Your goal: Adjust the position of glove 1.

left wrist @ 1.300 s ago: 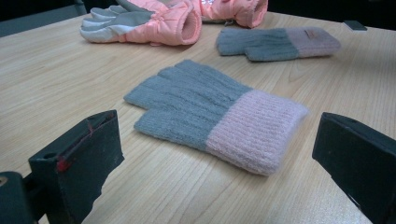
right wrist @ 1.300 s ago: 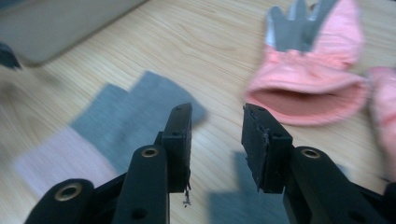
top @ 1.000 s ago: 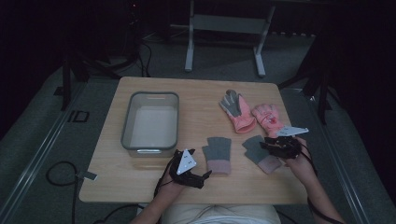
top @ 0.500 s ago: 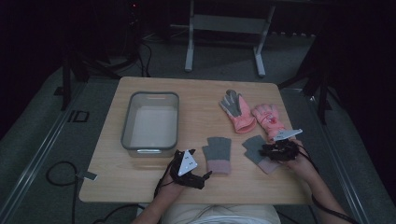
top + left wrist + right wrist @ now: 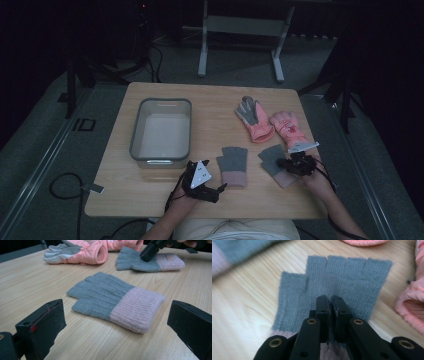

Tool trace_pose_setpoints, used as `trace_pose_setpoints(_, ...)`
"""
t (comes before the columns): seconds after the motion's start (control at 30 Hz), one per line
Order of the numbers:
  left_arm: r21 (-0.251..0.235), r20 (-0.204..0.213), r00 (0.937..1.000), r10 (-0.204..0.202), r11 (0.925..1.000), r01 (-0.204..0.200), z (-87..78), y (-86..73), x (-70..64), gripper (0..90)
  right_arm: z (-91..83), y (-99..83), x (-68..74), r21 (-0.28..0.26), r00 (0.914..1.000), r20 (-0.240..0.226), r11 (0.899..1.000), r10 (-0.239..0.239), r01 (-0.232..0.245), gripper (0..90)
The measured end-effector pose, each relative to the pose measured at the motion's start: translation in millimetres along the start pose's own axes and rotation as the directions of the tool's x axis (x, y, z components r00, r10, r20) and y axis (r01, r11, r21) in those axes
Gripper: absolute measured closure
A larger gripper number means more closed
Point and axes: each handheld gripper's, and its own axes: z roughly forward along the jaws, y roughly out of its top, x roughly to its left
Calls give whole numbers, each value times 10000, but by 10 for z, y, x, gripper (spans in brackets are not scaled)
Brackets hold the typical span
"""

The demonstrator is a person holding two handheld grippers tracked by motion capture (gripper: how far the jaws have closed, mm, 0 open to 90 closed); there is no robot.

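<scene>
Right gripper (image 5: 331,301) pinches a grey knit glove (image 5: 342,280).
Left gripper (image 5: 112,340) gapes empty; second grey glove (image 5: 115,300) lies at its twelve o'clock on the counter (image 5: 30,282).

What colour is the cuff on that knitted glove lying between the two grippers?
Pale pink, on a grey knitted glove; the left gripper view shows it best.

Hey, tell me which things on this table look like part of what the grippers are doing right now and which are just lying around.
In play, as it seems:
- right grey glove, pinched by the shut right gripper
- left grey glove, in front of the open left gripper
- bin, perhaps where the gloves go

Lying about:
- two pink gloves, untouched
- table
</scene>
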Motion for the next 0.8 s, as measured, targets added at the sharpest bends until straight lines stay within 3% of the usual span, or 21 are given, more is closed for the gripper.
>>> trace_pose_setpoints(0.03, 3, -16, 10000, 14, 10000, -14, 0, 0, -1, 10, 0, 0, 0, 0, 10000, 0, 10000, 0, 0, 853)
trace_pose_setpoints(0.1, 12, -31, 10000, 50, 10000, -50, 0, 1, -4, 10, -119, 57, 114, -441, 9972, -68, 9963, 741, -744, 855)
trace_pose_setpoints(0.2, 4, -36, 10000, 17, 10000, -17, -2, 0, -2, 10, -273, 138, 248, -941, 9858, 590, 9840, 1572, -1512, 854)
trace_pose_setpoints(0.3, -8, -26, 10000, -7, 10000, 7, -1, 0, 0, 10, -312, 161, 292, -1099, 9807, 659, 9782, 1839, -1760, 854)
trace_pose_setpoints(0.37, 4, -31, 10000, 7, 10000, -7, -2, 0, -1, 10, -392, 191, 483, -1513, 9461, 934, 9436, 3103, -2945, 854)
trace_pose_setpoints(0.4, 2, -37, 10000, 13, 10000, -13, -1, 0, -2, 10, -392, 191, 483, -1513, 9461, 934, 9436, 3103, -2945, 854)
trace_pose_setpoints(0.43, 6, -38, 10000, 10, 10000, -10, -1, 0, -4, 10, -392, 187, 533, -1607, 9399, 1105, 9391, 3230, -3038, 853)
trace_pose_setpoints(0.47, 10, -42, 10000, 7, 10000, -7, -1, 0, -4, 10, -382, 173, 572, -1707, 9255, 1002, 9227, 3654, -3458, 853)
trace_pose_setpoints(0.53, 5, -45, 10000, -2, 10000, 2, -2, 0, -4, 10, -351, 149, 609, -1745, 9140, 1210, 9148, 3872, -3644, 854)
trace_pose_setpoints(0.6, 9, -34, 10000, 23, 10000, -23, -3, 0, -5, 10, -282, 110, 609, -1530, 9052, 1602, 9158, 3937, -3713, 852)
trace_pose_setpoints(0.7, 9, -29, 10000, 26, 10000, -26, -2, 0, -4, 10, -272, 104, 597, -1498, 9029, 1696, 9158, 3951, -3726, 852)
trace_pose_setpoints(0.73, 5, -30, 10000, 0, 10000, 0, -1, 0, -3, 10, -241, 89, 546, -1511, 8918, 1618, 9036, 4225, -4007, 852)
trace_pose_setpoints(0.8, -7, -27, 10000, -30, 10000, 30, -2, -1, -1, 10, -199, 89, 511, -1424, 8927, 1745, 9077, 4156, -3948, 851)
